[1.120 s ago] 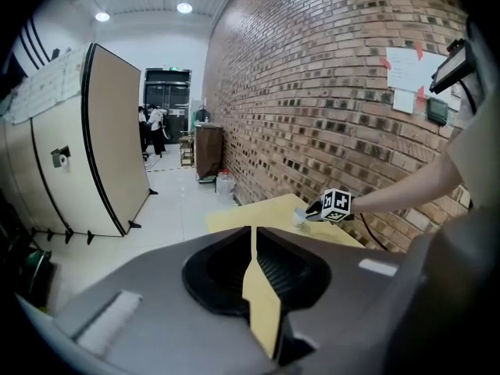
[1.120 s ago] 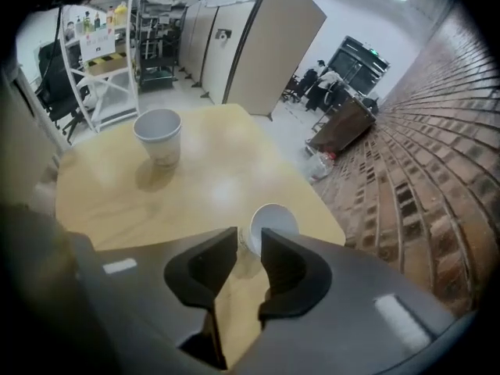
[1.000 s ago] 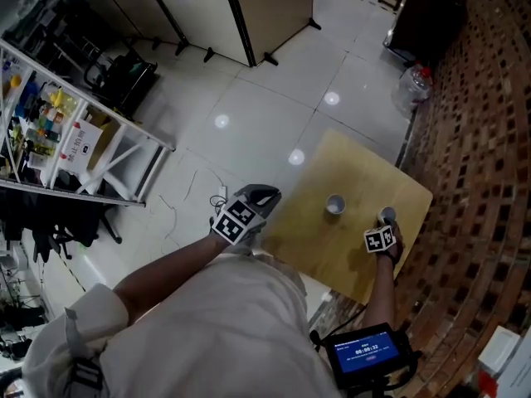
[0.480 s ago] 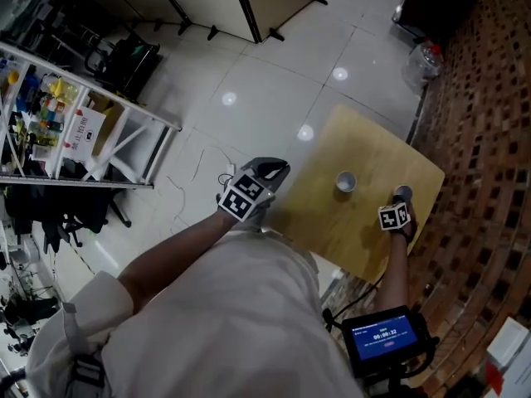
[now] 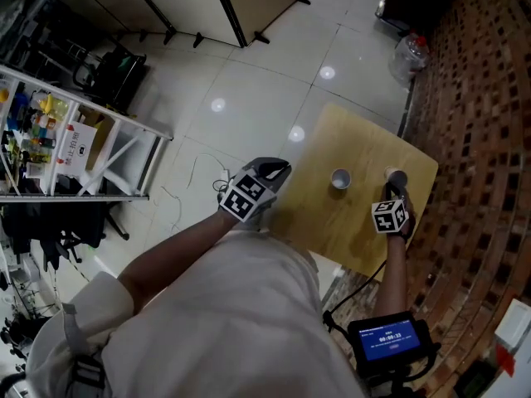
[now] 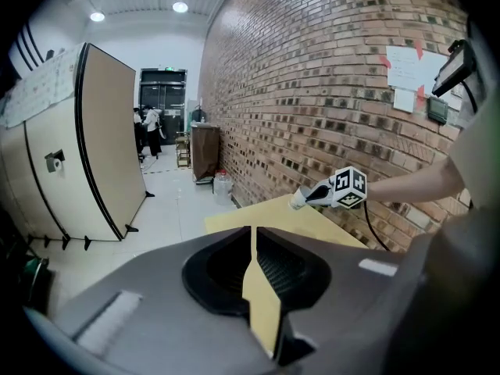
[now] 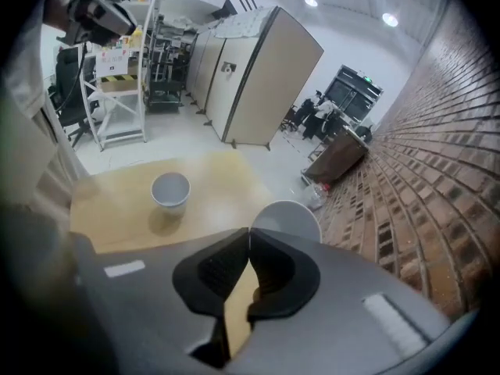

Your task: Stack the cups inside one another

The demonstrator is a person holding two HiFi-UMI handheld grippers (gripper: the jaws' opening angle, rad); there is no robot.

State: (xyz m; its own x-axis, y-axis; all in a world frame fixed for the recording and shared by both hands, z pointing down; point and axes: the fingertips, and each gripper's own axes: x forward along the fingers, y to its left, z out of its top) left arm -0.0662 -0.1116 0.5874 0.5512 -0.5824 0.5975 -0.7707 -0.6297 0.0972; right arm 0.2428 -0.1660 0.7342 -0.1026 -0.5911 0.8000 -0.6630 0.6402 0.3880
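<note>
1. Far left of the head view: a white metal shelf rack [image 5: 83, 135] w/ bottles & boxes. A white card [image 5: 79, 143] w/ red characters hangs on it, too small for us to read.
2. Centre-left: the left gripper [image 5: 280, 169], grey w/ a black-and-white marker cube [image 5: 247, 199], hangs just off the table's left edge. Its own view shows the jaws all but together, nothing btwn them. We judge it's parked there so it doesn't crowd the working hand.
3. Centre-right: a square light-wood table [image 5: 353, 226]. A white paper cup [image 5: 340, 178] stands on it, mouth up, near the middle. We take it for the receiver, since an open top lets another cup drop in.
4. Just right of that: a second white paper cup [image 5: 397, 177] at the tips of the right gripper [image 5: 394, 193]. The jaws are pinched tight on its thin wall, and the left gripper view shows it clear of the tabletop. A rim pinch leaves the body free to slide in, we reckon. The cups are apart, not yet nested.
5. Lower right: a small black screen [image 5: 386, 338] w/ a blue display. The counter reads approx. 00:00:33 as far as we can tell; the line under it is unreadable.
6. Right edge: a red brick wall [image 5: 481, 139]. The left gripper view shows white paper sheets [image 6: 406, 69] taped to it, upper right; the text is illegible.
</note>
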